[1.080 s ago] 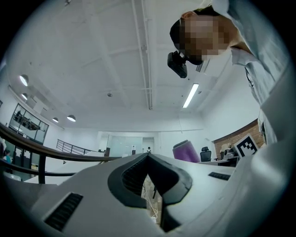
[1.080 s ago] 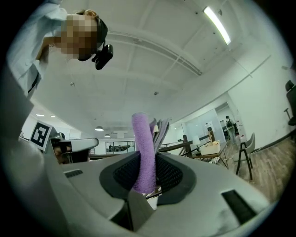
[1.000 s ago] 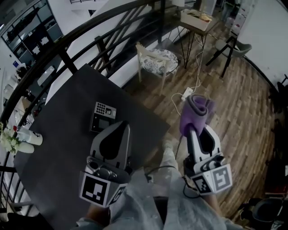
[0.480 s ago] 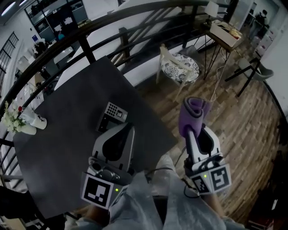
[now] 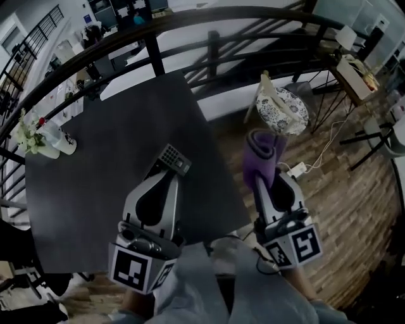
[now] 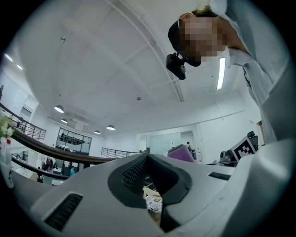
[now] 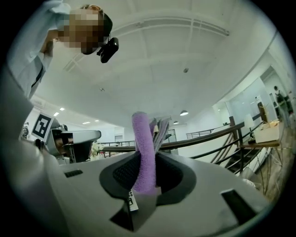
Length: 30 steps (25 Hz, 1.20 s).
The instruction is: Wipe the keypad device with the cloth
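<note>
The person's pale clothing (image 5: 209, 288) fills the bottom of the head view, with both marker cubes just above it. The left hand-held gripper (image 5: 168, 176) reaches out over the dark tabletop (image 5: 82, 190). Its jaws are pressed together with nothing between them, as its own view (image 6: 147, 156) shows. The right hand-held gripper (image 5: 262, 182) hangs beyond the tabletop's right edge, over the wooden floor (image 5: 354, 196). It is pinching a folded purple cloth (image 5: 259, 152), which stands up out of the jaws in the right gripper view (image 7: 142, 139).

The keypad (image 5: 174, 159) lies on the tabletop just past the left tips, near the right edge. Whether the tips touch it cannot be told. The cloth is well apart from it, off to the right.

The tabletop is matte and dark grey. At its far left corner stand a small bunch of flowers (image 5: 28, 134) and a white cup (image 5: 64, 143) beside them. A white power strip (image 5: 296, 169) with its cable lies on the floor just beyond the cloth. Farther off is a chair (image 5: 283, 109) with a patterned seat, then a side table (image 5: 354, 71) on thin legs. A dark curved railing (image 5: 209, 16) runs behind the tabletop. Both gripper views look up at a white ceiling with round lights.
</note>
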{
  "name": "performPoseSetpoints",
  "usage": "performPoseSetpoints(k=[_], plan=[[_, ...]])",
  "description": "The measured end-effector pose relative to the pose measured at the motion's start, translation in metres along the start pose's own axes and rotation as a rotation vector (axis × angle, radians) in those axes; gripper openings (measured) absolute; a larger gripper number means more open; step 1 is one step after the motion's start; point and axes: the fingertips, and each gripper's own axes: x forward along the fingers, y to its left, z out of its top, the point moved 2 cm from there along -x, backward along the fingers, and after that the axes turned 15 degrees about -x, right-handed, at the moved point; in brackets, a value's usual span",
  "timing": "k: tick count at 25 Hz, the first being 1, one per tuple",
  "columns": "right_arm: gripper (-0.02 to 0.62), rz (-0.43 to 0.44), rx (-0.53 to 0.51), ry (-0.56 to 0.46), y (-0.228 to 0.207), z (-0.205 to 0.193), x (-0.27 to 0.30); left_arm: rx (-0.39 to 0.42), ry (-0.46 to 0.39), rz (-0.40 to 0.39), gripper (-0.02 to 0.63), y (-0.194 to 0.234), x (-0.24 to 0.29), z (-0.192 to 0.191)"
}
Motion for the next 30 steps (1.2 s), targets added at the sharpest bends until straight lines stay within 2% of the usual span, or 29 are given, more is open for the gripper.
performPoseSetpoints(k=[3,10,14,18,21,24,30], plan=[[0.095,0.089,-0.023,-0.002,-0.004,-0.004,0.020,0.003,-0.032,0.075,0.012,0.007,0.004,0.001],[0.095,0.274,-0.049,0.028,-0.008,-0.027,0.061,0.005,-0.039,0.271,0.012,0.022,0.002,-0.013],[0.095,0.354,-0.029,0.039,-0.004,-0.042,0.081,0.026,-0.047,0.374,0.012,0.029,-0.006,-0.019],[0.095,0.430,-0.021,0.053,0.004,-0.056,0.096,0.064,-0.049,0.444,0.012,0.031,-0.008,-0.026],[0.095,0.472,-0.017,0.088,0.013,-0.070,0.106,0.078,-0.051,0.494,0.012,0.034,-0.011,-0.029],[0.095,0.487,-0.012,0.102,0.022,-0.081,0.118,0.081,-0.074,0.538,0.012,0.040,-0.018,-0.029],[0.095,0.528,-0.036,0.142,0.046,-0.112,0.133,0.072,-0.065,0.619,0.012,0.047,-0.037,-0.040]])
